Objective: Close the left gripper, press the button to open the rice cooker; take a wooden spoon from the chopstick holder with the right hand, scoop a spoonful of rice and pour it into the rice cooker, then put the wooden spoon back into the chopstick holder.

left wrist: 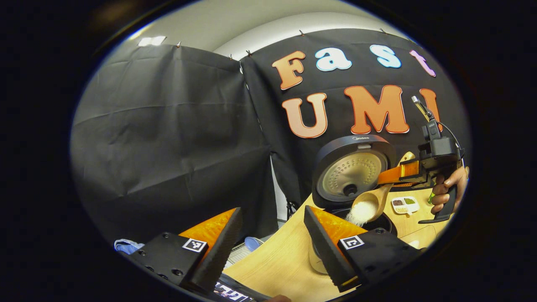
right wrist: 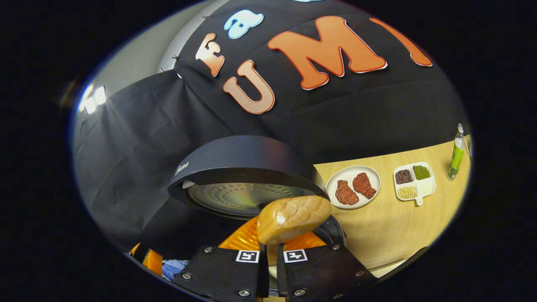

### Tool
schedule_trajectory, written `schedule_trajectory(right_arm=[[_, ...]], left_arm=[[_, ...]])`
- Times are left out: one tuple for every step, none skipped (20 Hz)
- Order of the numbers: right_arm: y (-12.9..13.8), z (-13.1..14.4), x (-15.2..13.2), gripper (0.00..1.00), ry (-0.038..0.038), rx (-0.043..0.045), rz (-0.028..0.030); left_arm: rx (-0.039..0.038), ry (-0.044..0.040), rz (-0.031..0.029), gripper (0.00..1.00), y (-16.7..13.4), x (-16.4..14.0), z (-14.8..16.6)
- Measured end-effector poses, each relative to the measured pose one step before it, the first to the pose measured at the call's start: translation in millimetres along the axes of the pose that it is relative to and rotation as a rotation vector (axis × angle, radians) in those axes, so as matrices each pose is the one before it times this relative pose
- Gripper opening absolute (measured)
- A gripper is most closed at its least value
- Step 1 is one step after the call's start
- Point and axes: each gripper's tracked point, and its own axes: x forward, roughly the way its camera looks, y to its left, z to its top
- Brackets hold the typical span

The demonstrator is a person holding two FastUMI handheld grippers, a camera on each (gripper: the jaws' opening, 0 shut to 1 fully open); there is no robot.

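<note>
Right tool (left wrist: 388,176) tips wooden spoon (left wrist: 369,205) – rice (left wrist: 361,211) falls into rice cooker (left wrist: 350,170)

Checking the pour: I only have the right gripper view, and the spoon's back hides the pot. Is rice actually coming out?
Observer: Yes. In the left gripper view the wooden spoon is tipped, and white rice spills off its lip into the open rice cooker.
Operator: Left gripper in the way?
Observer: No. The left gripper is apart from the spoon, fingers wide apart, holding nothing.
Operator: How is the right one held?
Observer: A hand grips the handle of the right gripper, beyond the cooker.
</note>
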Motion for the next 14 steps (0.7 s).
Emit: schedule_trajectory(right_arm=[[0.59,1.95,-0.07,0.07,-0.00872,-0.02010,-0.00758],[1.07,2.72,-1.48,0.07,-0.00567,-0.02260,-0.00390],[-1.35,2.50,0.03,0.07,-0.00868,-0.01984,-0.00755],[0.28,1.02,-1.07,0.07,-0.00718,-0.02319,-0.00479],[-0.65,0.59,-0.43,0.07,-0.00836,-0.02034,-0.00779],[-0.03,0.69,0.00,0.07,-0.00204,-0.02122,-0.00377],[0.10,0.67,-0.56,0.07,-0.00435,-0.02204,-0.00633],[0.32,0.39,-0.47,0.07,-0.00310,-0.02593,-0.00313],[-0.41,0.73,-0.26,0.07,-0.00595,-0.02459,-0.00715],[0.36,0.59,0.32,0.07,-0.00338,-0.01921,-0.00082],[0.48,0.31,0.82,0.07,-0.00533,-0.01840,-0.00408],[0.07,0.24,0.19,0.07,-0.00027,-0.01992,-0.00456],[-0.82,-0.89,0.38,0.07,-0.00047,-0.02004,-0.00559],[0.74,-0.54,0.29,0.07,-0.00191,-0.02387,0.00276]], left_arm=[[-0.00234,0.00137,0.00026,0.92,1.28,-0.55,-0.88],[0.00029,0.00002,0.00138,0.92,1.04,-0.76,-0.57],[0.00254,0.00029,-0.00041,0.92,0.34,-0.76,0.96],[0.00393,-0.00057,-0.00087,0.92,0.72,-1.51,0.39],[0.00218,-0.00088,-0.00053,0.92,-0.18,0.00,0.21],[0.00024,0.00043,-0.00310,0.92,-0.31,0.66,-0.93],[-0.00046,-0.00123,-0.00054,0.92,-0.37,-0.81,0.42],[0.00017,0.00024,-0.00165,0.92,0.36,-0.81,-0.14],[0.00034,0.00048,0.00062,0.92,0.27,0.19,0.71],[-0.00048,0.00049,-0.00123,0.92,-0.44,0.17,-1.21],[-0.00009,0.00141,0.00057,0.92,-0.24,-0.20,-0.86],[-0.00067,0.00004,-0.00066,0.92,0.97,-0.88,0.22],[0.00039,-0.00063,-0.00117,0.99,-0.44,-0.39,0.70],[0.00130,-0.00073,0.00169,0.99,0.16,0.26,0.12]])
